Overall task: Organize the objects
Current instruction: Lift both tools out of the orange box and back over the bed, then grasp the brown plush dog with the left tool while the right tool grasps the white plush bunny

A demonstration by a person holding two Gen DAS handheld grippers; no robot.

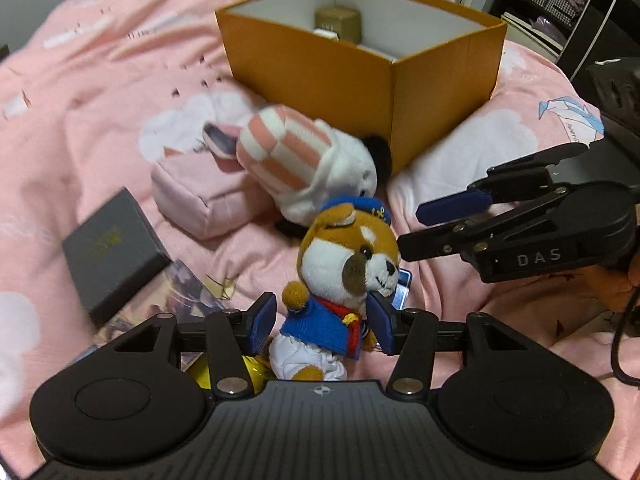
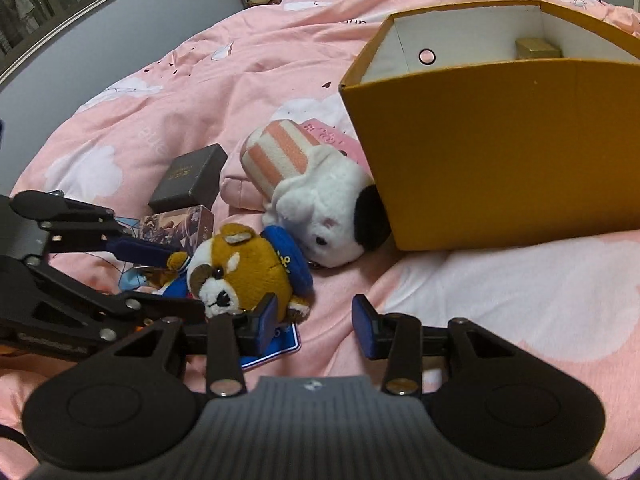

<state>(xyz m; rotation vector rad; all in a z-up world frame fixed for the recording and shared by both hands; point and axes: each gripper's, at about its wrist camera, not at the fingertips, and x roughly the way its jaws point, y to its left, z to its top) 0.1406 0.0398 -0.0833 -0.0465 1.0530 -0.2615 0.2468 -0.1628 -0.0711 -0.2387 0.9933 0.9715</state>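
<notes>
Left fingers (image 1: 322, 322): partly open, either side of the sailor dog plush (image 1: 352, 264); whether the pads touch it I cannot tell.
Right fingers (image 2: 314, 326): partly open, nothing between them.
Sailor dog plush: lying on the pink bed cover (image 1: 100, 80).
Striped white plush (image 1: 308, 168): against the orange box (image 1: 320, 76).
Grey box (image 1: 114, 256): left of the plush.

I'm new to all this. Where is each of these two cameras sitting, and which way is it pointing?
Left wrist view: sits on the left gripper, looking down along its fingers at the dog toy between them and the orange box behind; the right gripper enters from the right.
Right wrist view: sits on the right gripper, looking down at the pink bedding; the left gripper enters from the left, around the dog toy.
Both share the dog toy, the white plush, the grey box and the orange box.
</notes>
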